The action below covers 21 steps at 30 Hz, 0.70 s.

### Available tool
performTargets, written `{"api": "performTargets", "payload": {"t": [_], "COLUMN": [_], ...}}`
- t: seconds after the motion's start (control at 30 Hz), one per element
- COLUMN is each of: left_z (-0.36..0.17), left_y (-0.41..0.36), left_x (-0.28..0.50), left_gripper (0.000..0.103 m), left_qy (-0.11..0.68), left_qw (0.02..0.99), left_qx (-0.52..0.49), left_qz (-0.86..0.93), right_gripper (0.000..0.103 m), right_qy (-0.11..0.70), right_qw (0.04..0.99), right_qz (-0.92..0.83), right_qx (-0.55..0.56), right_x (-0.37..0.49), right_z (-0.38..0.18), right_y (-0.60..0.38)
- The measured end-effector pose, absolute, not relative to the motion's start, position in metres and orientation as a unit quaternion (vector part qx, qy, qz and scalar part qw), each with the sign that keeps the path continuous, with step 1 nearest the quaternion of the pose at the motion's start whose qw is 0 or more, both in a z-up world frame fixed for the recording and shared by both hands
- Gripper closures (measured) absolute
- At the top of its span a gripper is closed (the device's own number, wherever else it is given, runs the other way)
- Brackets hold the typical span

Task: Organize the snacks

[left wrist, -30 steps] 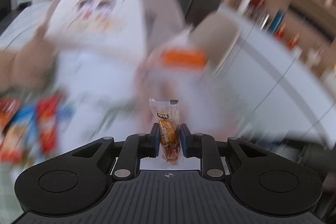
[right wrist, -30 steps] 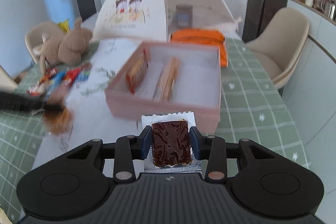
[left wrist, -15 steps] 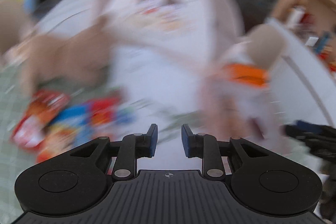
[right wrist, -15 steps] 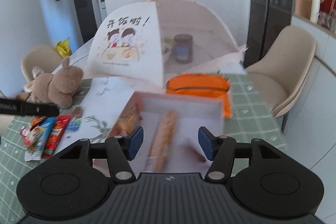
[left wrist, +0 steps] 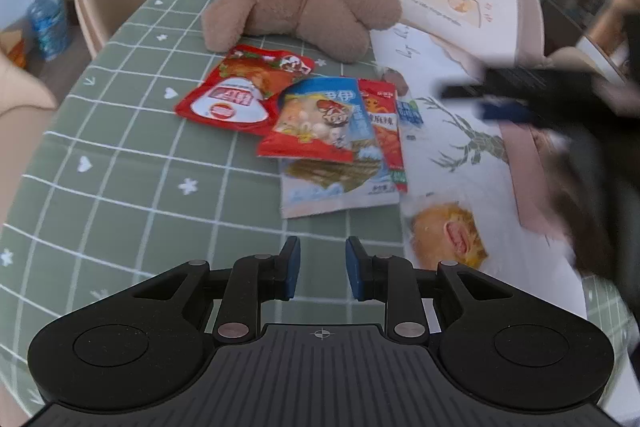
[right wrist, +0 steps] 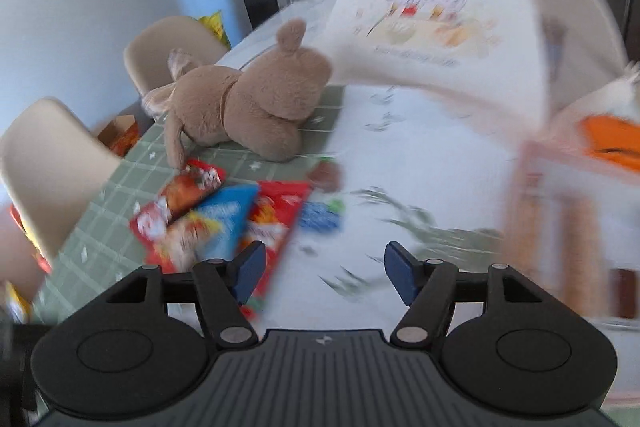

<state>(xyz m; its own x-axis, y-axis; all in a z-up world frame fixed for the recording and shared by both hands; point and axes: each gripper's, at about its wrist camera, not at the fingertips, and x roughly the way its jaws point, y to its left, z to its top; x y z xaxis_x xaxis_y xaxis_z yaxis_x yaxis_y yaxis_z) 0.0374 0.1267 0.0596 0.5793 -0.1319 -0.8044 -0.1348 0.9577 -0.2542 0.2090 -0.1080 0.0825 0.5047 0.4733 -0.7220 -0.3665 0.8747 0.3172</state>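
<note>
In the left wrist view, our left gripper [left wrist: 322,267] no longer pinches its small clear-wrapped snack. Its fingers stand narrowly parted and empty, so we judge a fresh pick is next. The heap of red and blue foil snack packets [left wrist: 320,123] lies at 12 o'clock, with bare green checked tablecloth [left wrist: 120,187] at 9.

In the right wrist view, our right gripper [right wrist: 325,273] has just been opening, with nothing between its fingers. The blurred pink cardboard box [right wrist: 560,207] sits at 3 o'clock and the packets at 10.
</note>
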Motion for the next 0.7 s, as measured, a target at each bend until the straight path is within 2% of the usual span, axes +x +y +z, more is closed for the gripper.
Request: {"api": "performTargets", "payload": {"t": [0.1, 0.23, 0.33, 0.4, 0.53, 0.7], "left_z": [0.057, 0.047, 0.040, 0.035, 0.034, 0.035], "left_y": [0.139, 0.150, 0.159, 0.165, 0.163, 0.135], "left_x": [0.027, 0.022, 0.024, 0.030, 0.042, 0.055], "left_gripper": [0.075, 0.075, 0.075, 0.075, 0.075, 0.075], "left_qy": [0.460, 0.475, 0.478, 0.478, 0.474, 0.476], "left_qw": [0.875, 0.865, 0.862, 0.860, 0.858, 0.858], "left_qx": [-0.150, -0.157, -0.157, -0.168, -0.183, -0.156], "left_qz": [-0.018, -0.049, -0.061, -0.060, -0.078, -0.111], "right_gripper": [0.037, 0.042, 0.062, 0.067, 0.068, 0.067], "right_qy": [0.461, 0.468, 0.470, 0.467, 0.474, 0.490], "right_qw": [0.858, 0.866, 0.858, 0.854, 0.845, 0.829], "right_qz": [0.211, 0.176, 0.196, 0.210, 0.226, 0.249], "right_qx": [0.080, 0.006, -0.061, -0.092, -0.103, -0.101], "right_x": [0.258, 0.292, 0.288, 0.274, 0.235, 0.180], "right_z": [0.066, 0.046, 0.039, 0.037, 0.037, 0.040], "right_y": [-0.072, -0.023, -0.006, -0.008, -0.031, -0.066]}}
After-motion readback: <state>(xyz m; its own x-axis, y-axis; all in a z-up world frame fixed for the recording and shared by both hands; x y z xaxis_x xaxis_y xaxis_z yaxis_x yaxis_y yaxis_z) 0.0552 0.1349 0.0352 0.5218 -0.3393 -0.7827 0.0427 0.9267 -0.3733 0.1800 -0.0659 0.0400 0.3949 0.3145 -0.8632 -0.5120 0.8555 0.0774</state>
